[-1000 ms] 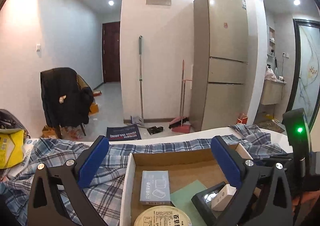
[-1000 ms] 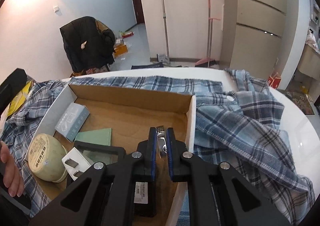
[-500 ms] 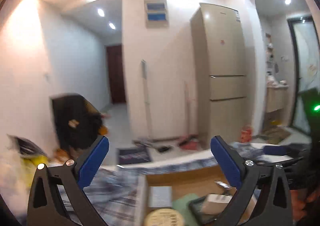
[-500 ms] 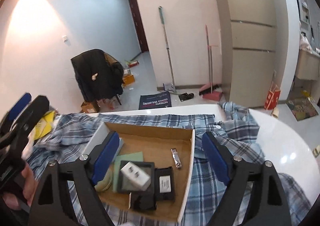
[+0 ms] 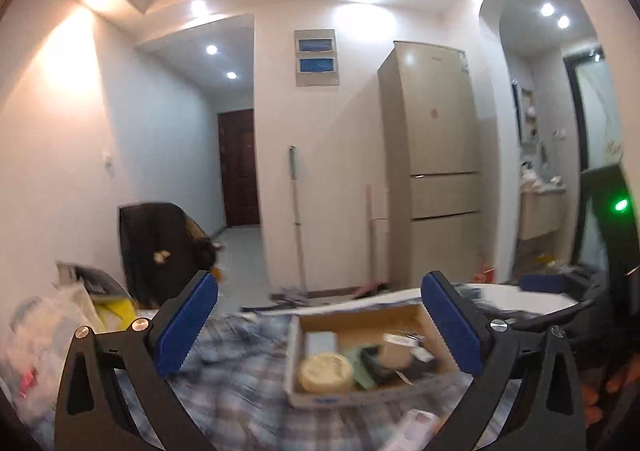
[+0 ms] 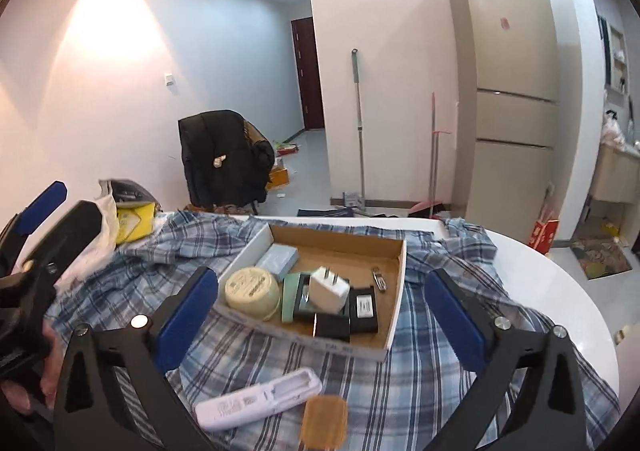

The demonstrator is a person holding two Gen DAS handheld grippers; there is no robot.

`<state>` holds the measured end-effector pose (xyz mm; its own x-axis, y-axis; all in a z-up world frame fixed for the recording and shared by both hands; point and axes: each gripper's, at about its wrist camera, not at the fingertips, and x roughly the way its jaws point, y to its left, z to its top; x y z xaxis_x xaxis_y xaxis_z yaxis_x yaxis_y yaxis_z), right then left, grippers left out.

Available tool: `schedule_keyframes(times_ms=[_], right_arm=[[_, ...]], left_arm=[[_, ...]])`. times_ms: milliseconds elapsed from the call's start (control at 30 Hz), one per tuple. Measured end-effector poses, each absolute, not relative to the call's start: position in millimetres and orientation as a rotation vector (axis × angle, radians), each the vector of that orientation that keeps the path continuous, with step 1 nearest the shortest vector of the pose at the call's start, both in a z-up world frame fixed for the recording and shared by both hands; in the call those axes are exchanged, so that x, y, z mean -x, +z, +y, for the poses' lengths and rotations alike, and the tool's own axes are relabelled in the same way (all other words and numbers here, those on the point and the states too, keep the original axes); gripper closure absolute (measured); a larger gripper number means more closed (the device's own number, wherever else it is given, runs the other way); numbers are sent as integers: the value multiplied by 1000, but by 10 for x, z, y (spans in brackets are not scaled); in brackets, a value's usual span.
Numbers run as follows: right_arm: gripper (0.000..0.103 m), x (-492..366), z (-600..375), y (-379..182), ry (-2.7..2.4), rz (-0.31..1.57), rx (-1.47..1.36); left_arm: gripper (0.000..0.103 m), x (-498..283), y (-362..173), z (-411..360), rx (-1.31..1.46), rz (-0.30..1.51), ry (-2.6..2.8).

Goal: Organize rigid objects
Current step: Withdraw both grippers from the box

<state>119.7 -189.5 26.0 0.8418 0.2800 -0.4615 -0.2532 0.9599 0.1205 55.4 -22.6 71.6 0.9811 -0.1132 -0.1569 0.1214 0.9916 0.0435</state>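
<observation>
Between placements: right gripper (image 6: 320, 307) opening with nothing between its jaws, left gripper (image 5: 320, 325) spread empty; white plastic remote (image 6: 260, 399) beside shallow cardboard box (image 6: 394, 291) likely awaits pickup.

1. Motion blur smears the left wrist view: the box (image 5: 320, 397) and the round tin (image 5: 326, 372) in it lose all their print.
2. The green card (image 6: 289, 298) lies half hidden under a black frame (image 6: 305, 305) and a white plug (image 6: 329, 289).
3. A tan pad (image 6: 324, 422) at the bottom edge is too blurred to identify.
4. The hand (image 6: 44, 363) at the left edge is cut off, mostly covered by the left gripper (image 6: 44, 219).
5. Lettering on the white case (image 6: 260, 399) is unreadable.
</observation>
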Motion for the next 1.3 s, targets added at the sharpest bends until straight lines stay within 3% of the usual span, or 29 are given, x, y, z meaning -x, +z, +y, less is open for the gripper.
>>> schedule_keyframes(times_ms=[200,500,700,933,1300], right_arm=[[0,-751,-1921,285,257,440,-77],[0,-834,-1952,-13,141,377,14],[0,-1003,-2001,-327,198,507,7],[0,-1037,-2105,-402,110,548,-13],[0,-1266,-1934,-779,214,816,7]], left_arm=[[0,-293,531,-114,51,223,-164],[0,-452,119,-7,19,304,-135],[0,-823,-238,157,135,515,-141],[0,-778,-258,65,71,503,-124],[0,-875,-324,85,61,569,-87]])
